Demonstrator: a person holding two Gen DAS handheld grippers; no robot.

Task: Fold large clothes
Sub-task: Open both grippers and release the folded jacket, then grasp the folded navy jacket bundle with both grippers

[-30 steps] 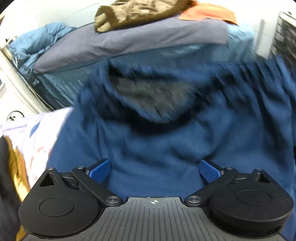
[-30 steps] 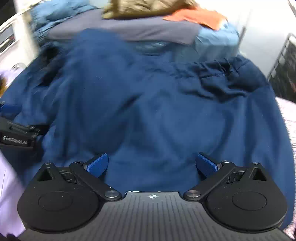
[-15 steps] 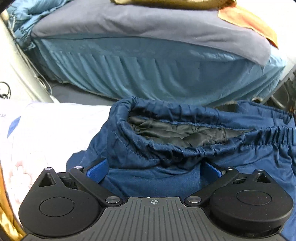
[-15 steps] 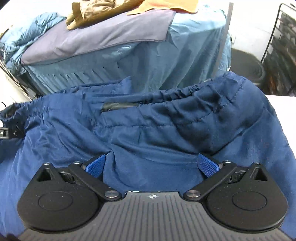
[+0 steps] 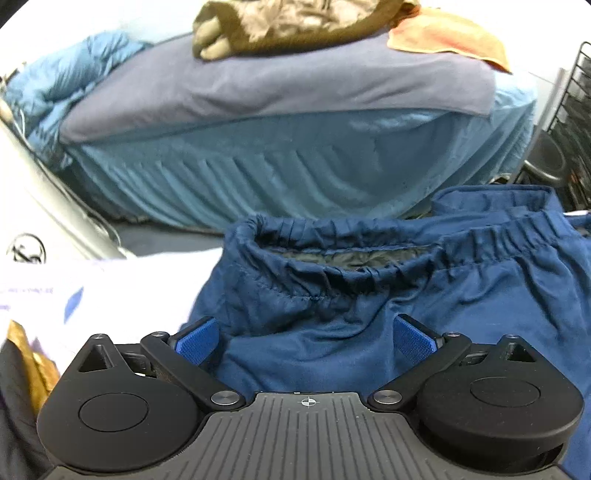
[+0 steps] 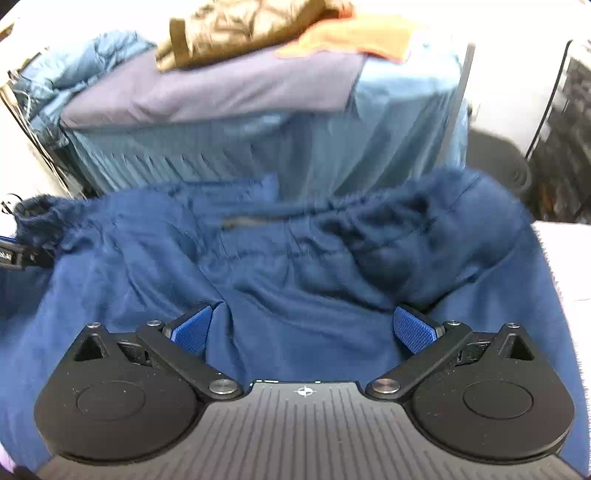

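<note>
Garment: navy padded trousers [image 5: 424,302] lie spread just ahead of both tools, elastic waistband [image 5: 332,254] facing away toward the blue-skirted bed [image 5: 295,177].
Left gripper [image 5: 306,334]: jaws wide apart, holding nothing, cloth lying between them.
Right gripper [image 6: 304,328]: likewise released.
Change: a second ago the fabric blurred mid-swing; now it rests flat.
Meaning: probably laid out, ready for a first fold.

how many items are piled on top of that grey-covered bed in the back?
2: a brown garment bunched at the top centre, and an orange cloth just right of it near the bed's corner. More may lie beyond the frame's top edge.
</note>
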